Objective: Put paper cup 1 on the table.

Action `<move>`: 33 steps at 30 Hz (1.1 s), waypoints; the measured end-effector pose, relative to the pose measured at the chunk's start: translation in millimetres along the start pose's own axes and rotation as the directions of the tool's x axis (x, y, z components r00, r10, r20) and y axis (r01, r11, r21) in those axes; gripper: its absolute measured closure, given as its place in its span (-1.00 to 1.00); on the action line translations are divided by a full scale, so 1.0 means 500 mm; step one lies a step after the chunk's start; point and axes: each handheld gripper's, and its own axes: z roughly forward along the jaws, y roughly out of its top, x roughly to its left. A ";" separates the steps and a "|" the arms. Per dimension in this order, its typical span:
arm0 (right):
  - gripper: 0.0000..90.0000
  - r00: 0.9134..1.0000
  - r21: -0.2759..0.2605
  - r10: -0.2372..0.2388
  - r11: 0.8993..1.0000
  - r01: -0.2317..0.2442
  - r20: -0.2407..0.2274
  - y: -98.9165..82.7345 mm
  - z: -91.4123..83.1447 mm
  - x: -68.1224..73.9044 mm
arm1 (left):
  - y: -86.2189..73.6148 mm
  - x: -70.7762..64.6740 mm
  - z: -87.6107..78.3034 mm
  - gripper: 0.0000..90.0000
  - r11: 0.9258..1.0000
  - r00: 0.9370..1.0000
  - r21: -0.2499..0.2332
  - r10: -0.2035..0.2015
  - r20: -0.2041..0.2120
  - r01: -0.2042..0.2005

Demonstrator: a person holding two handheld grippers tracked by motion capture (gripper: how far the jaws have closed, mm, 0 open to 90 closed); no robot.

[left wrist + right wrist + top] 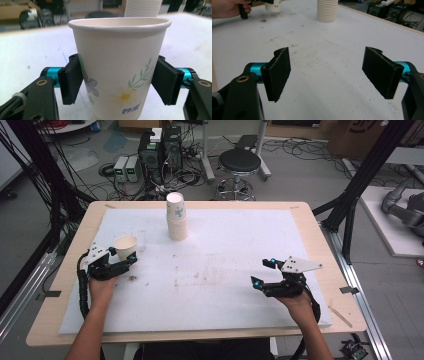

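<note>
A white paper cup (pixel 125 247) with a flower print stands upright at the left of the white mat (pixel 225 285), and my left gripper (pixel 124 256) is shut on it. In the left gripper view both black pads (pixel 72 82) press the cup's (pixel 120 70) sides below the rim. A stack of the same cups (pixel 177 217) stands at the back middle of the mat, also seen behind the held cup (pixel 142 8). My right gripper (pixel 263 271) is at the right of the mat, open, with bare mat between its jaws (pixel 330 72). Far off in the right gripper view are the held cup (pixel 273 6) and the stack (pixel 327 11).
The mat lies on a wooden table (pixel 65 270) and has faint brown stains near its middle (pixel 200 275). Beyond the table's far edge are a black stool (pixel 240 162), electronic boxes (pixel 160 155) and many cables on the floor. Black frame posts (pixel 360 185) rise at the right.
</note>
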 end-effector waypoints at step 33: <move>-0.47 1.000 -0.016 0.001 1.000 -0.002 -0.018 0.005 -0.010 0.000 | -0.003 -0.018 -0.066 -0.63 0.997 0.998 0.069 -0.015 -0.059 0.019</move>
